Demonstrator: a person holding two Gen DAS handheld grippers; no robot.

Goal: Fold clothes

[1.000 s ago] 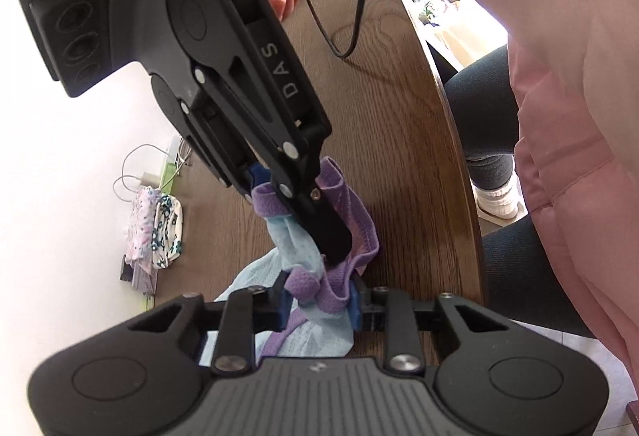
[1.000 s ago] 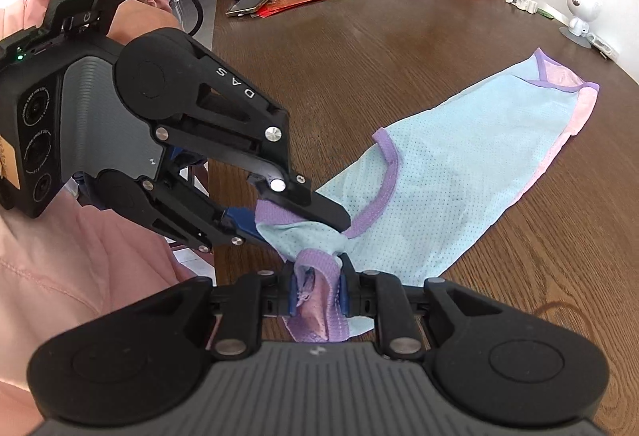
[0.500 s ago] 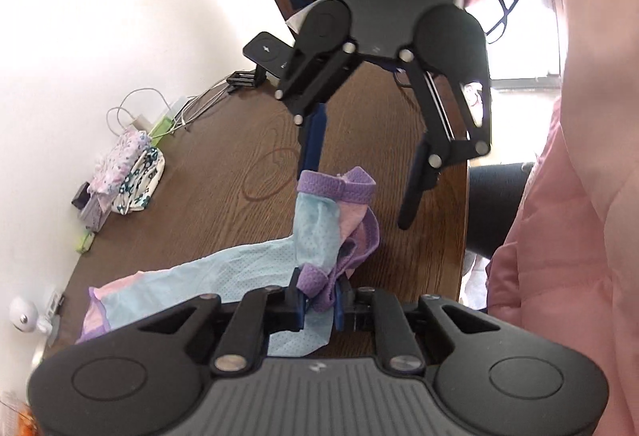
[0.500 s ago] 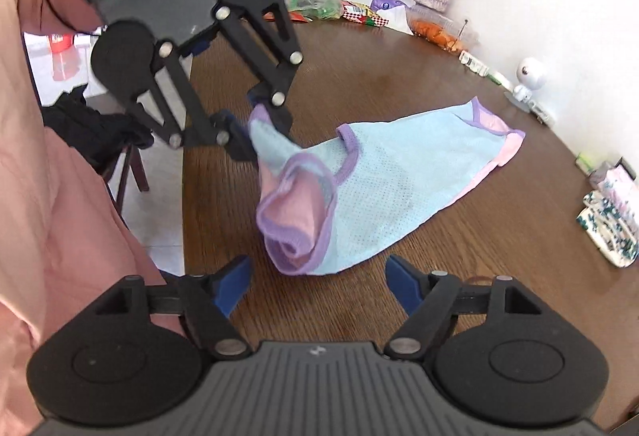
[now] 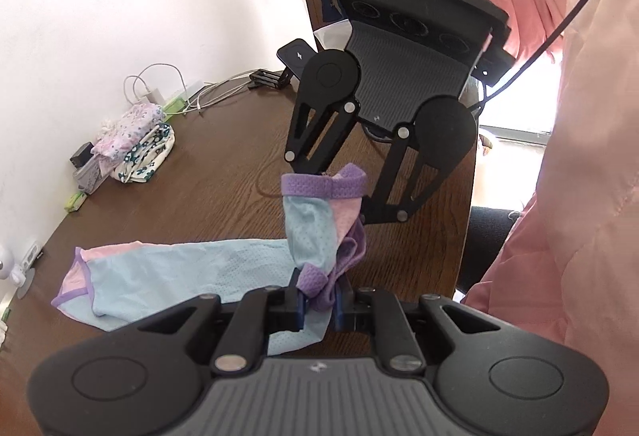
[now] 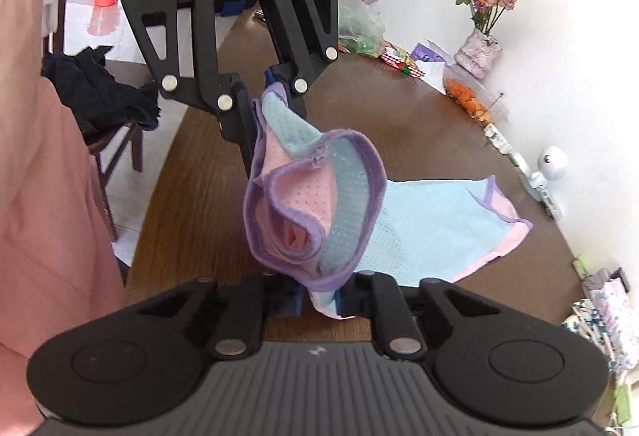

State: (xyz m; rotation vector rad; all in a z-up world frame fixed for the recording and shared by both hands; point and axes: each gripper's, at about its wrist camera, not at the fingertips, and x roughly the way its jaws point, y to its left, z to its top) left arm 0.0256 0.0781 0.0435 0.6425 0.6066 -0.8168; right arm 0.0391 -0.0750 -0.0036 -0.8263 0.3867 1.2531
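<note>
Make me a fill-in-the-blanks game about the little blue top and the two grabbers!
1. The trim along the edges of the garment is coloured ____.
2. The left gripper is shut on the ____.
3. The far end of the garment lies on the brown wooden ____.
4. The vase by the wall holds ____.

Missing words: purple; garment; table; flowers
</note>
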